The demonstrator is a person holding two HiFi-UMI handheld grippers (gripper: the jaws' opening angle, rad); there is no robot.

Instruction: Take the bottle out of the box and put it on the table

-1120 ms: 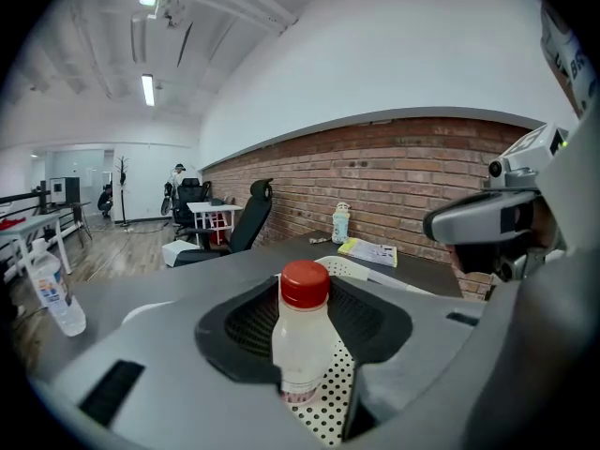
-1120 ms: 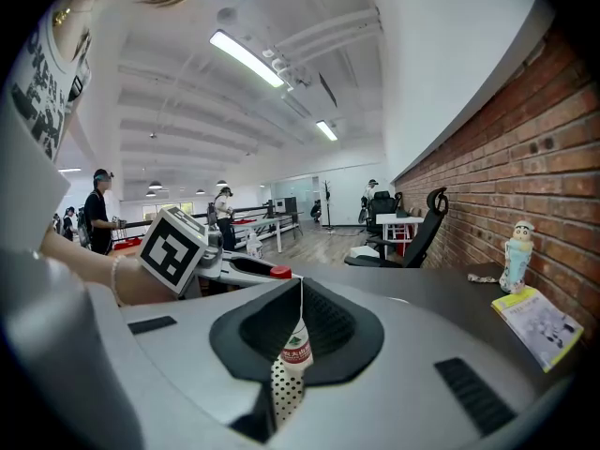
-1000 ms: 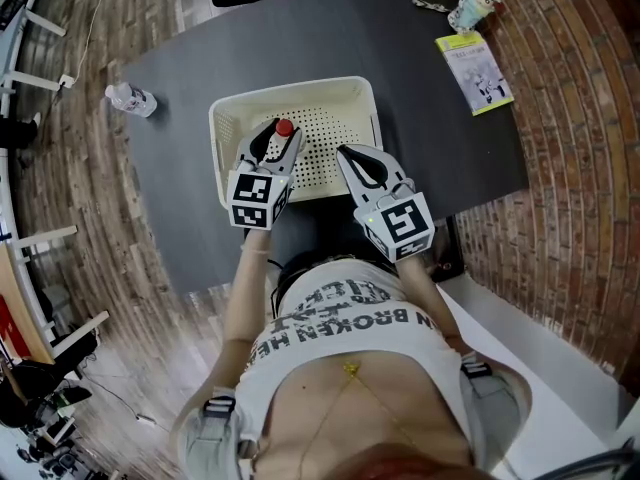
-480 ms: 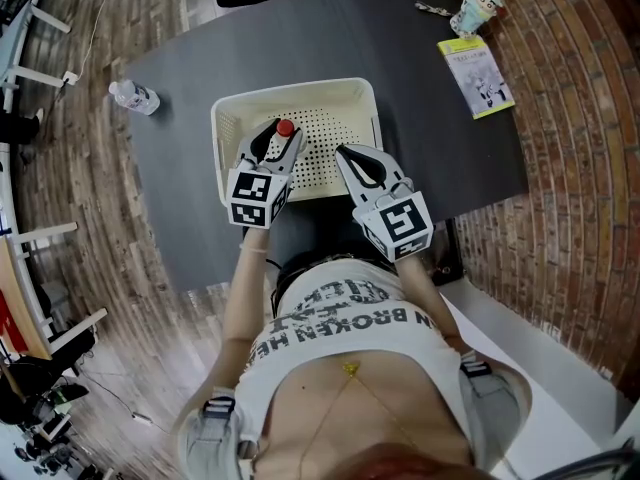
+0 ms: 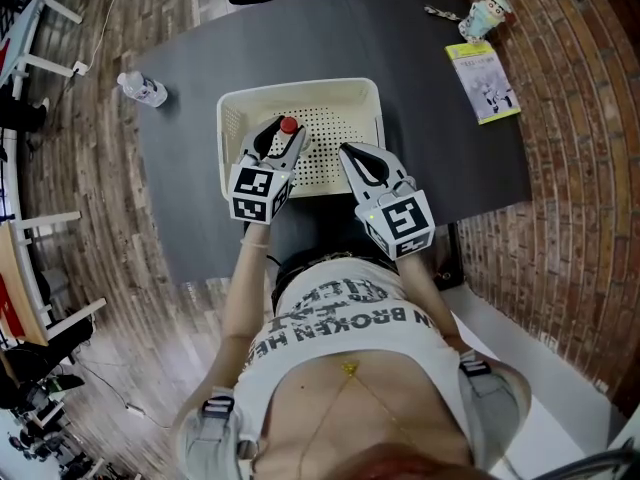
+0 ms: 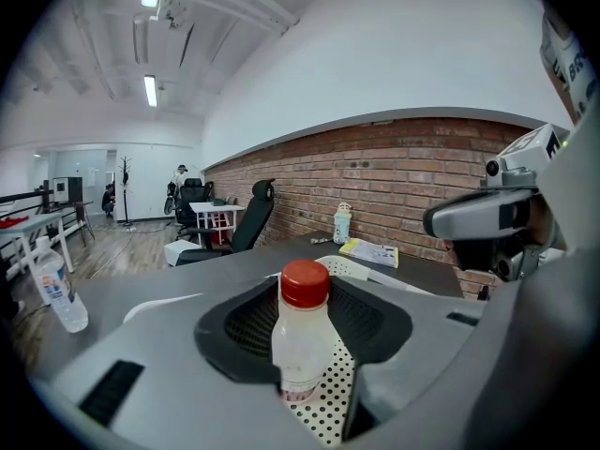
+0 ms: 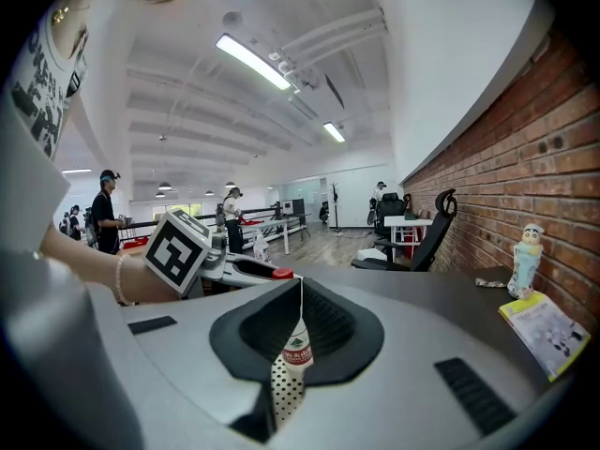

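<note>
Dark grey table (image 5: 420, 118) fills the head view, with a brick wall (image 5: 570, 118) along its right and plank flooring (image 5: 80, 138) to its left. From above, only the red cap of the bottle (image 5: 289, 125) shows, in the near left part of a cream perforated box (image 5: 300, 92) at the table's middle. The left gripper (image 5: 279, 136) reaches over the box's near rim, its jaws spread to either side of the cap.

Its own view gives the rest: a small, upright, cloudy-clear bottle on the dotted floor. Bare floor shows between it and the right jaw, so it is not clamped.

The right gripper (image 5: 345, 152) hangs just right of the box's middle, jaws pressed together and empty. Through their slit its view catches only a strip of the bottle's label.

A yellow booklet (image 5: 484, 80) and a small figurine (image 5: 481, 14) sit at the far right corner, and a water bottle (image 5: 145, 88) at the far left edge.
</note>
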